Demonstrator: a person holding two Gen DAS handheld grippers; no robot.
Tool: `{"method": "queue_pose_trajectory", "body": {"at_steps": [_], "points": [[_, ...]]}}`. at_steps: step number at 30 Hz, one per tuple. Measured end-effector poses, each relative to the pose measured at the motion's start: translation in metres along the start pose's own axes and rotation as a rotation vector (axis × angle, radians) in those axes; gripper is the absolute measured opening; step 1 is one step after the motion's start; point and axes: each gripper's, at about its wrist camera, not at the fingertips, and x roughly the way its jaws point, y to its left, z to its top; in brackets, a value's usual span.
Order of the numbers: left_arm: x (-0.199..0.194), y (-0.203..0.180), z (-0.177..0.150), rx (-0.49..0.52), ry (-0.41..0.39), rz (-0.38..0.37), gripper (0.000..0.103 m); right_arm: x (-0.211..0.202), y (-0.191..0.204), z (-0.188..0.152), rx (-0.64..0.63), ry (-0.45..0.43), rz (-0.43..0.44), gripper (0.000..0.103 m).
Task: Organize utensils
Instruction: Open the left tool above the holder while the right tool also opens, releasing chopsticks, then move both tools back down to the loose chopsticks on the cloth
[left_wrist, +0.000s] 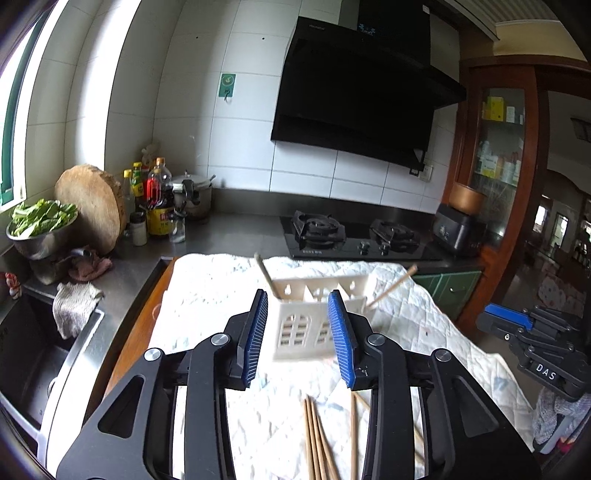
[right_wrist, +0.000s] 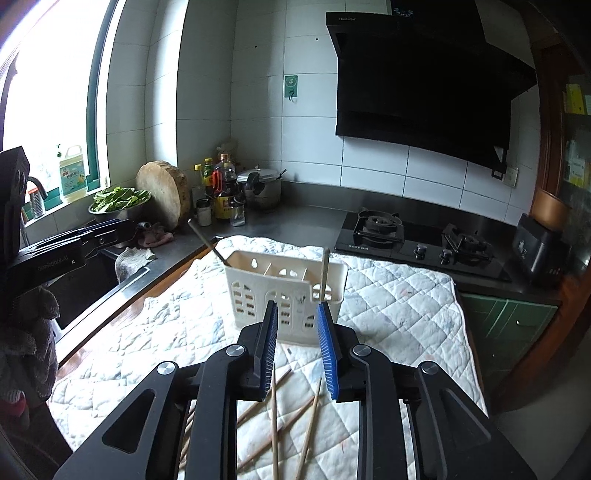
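Observation:
A white slotted utensil holder (left_wrist: 314, 317) (right_wrist: 280, 291) stands on a quilted white cloth (left_wrist: 207, 295) (right_wrist: 399, 302). Two wooden chopsticks lean out of it, one at its left end (left_wrist: 265, 275) (right_wrist: 205, 240) and one at its right end (left_wrist: 393, 286) (right_wrist: 325, 269). Several loose chopsticks (left_wrist: 317, 439) (right_wrist: 280, 417) lie on the cloth below the grippers. My left gripper (left_wrist: 298, 295) is open in front of the holder, with nothing between its blue pads. My right gripper (right_wrist: 297, 304) is open more narrowly, also empty, just short of the holder's front wall.
A sink (left_wrist: 37, 332) with a rag (left_wrist: 74, 306) on its rim lies to the left. Along the back counter are bottles (left_wrist: 159, 206), a round wooden board (left_wrist: 92, 206), a bowl of greens (left_wrist: 40, 225) and a gas hob (left_wrist: 354, 236). A black appliance (left_wrist: 458, 232) stands far right.

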Motion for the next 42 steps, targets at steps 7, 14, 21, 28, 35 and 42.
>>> {"method": "queue_pose_trajectory", "body": {"at_steps": [7,14,21,28,35,42], "points": [[-0.018,0.002,-0.053,-0.011,0.074,0.016,0.037,-0.012,0.009,-0.063,0.018,0.063,0.013,0.022],[-0.022,0.011,-0.104,-0.020,0.159,0.034,0.038,0.000,0.020,-0.116,0.001,0.147,0.002,0.022],[-0.020,0.006,-0.152,-0.011,0.266,0.005,0.038,0.027,0.024,-0.154,0.005,0.253,-0.003,0.022],[-0.001,-0.008,-0.199,0.015,0.408,-0.038,0.024,0.043,0.023,-0.171,0.006,0.311,-0.006,0.022],[0.014,-0.006,-0.216,-0.002,0.456,-0.035,0.019,0.050,0.022,-0.176,0.006,0.331,-0.007,0.022],[0.021,-0.001,-0.217,-0.026,0.465,-0.028,0.015,0.055,0.024,-0.177,0.005,0.340,-0.003,0.022]]}}
